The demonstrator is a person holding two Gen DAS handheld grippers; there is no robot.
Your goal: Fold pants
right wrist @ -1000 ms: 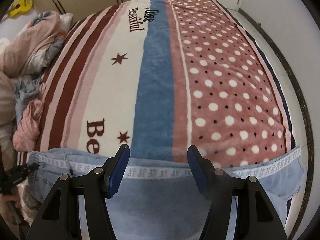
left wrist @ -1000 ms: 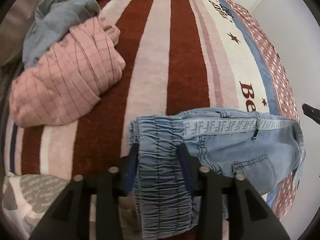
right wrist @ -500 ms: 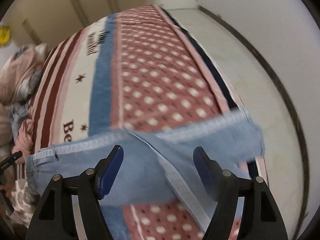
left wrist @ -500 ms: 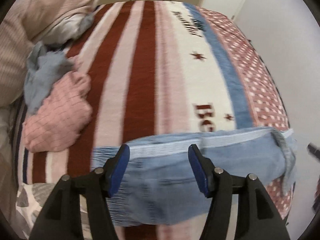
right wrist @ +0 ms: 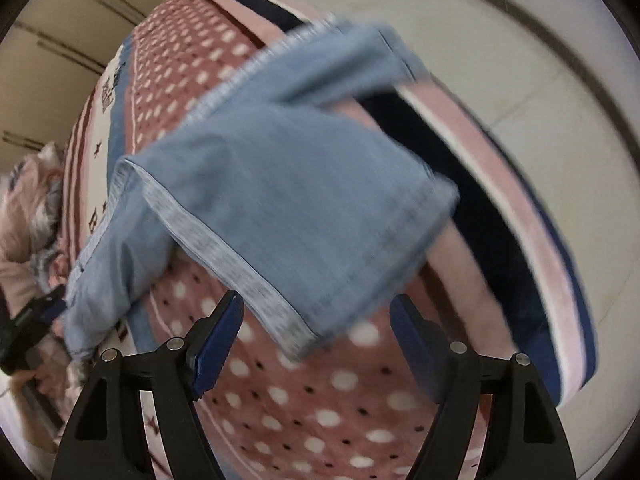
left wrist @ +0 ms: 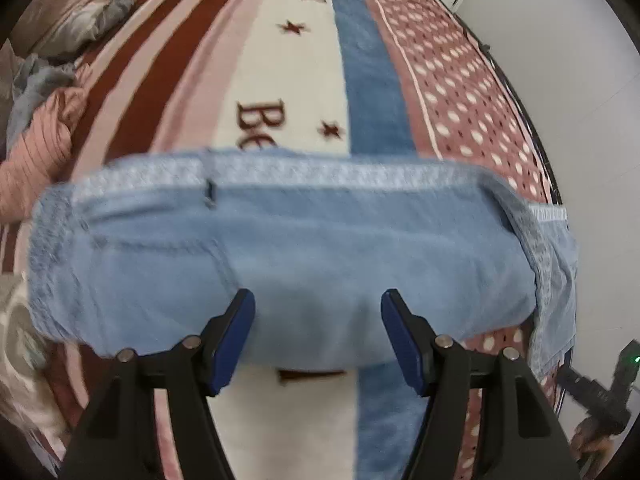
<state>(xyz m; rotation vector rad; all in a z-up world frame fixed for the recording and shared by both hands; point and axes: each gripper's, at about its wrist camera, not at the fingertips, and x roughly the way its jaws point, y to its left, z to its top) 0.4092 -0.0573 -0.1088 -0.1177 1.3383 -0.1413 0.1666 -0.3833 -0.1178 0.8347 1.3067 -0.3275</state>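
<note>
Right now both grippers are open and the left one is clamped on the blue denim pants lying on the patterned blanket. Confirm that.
Not quite. The left gripper is not clamped on the blue denim pants: the left wrist view shows its fingers spread wide with nothing between them. The rest stands: the right gripper is open too, and the pants lie on the patterned blanket.

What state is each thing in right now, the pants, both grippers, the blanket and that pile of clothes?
Pants: folded lengthwise, lying across the blanket, held by neither gripper; leg ends reach the bed's edge.
Left gripper: open, empty.
Right gripper: open, empty.
Blanket: spread flat on the bed.
Pink clothes: crumpled, unfolded, at the left side.
</note>
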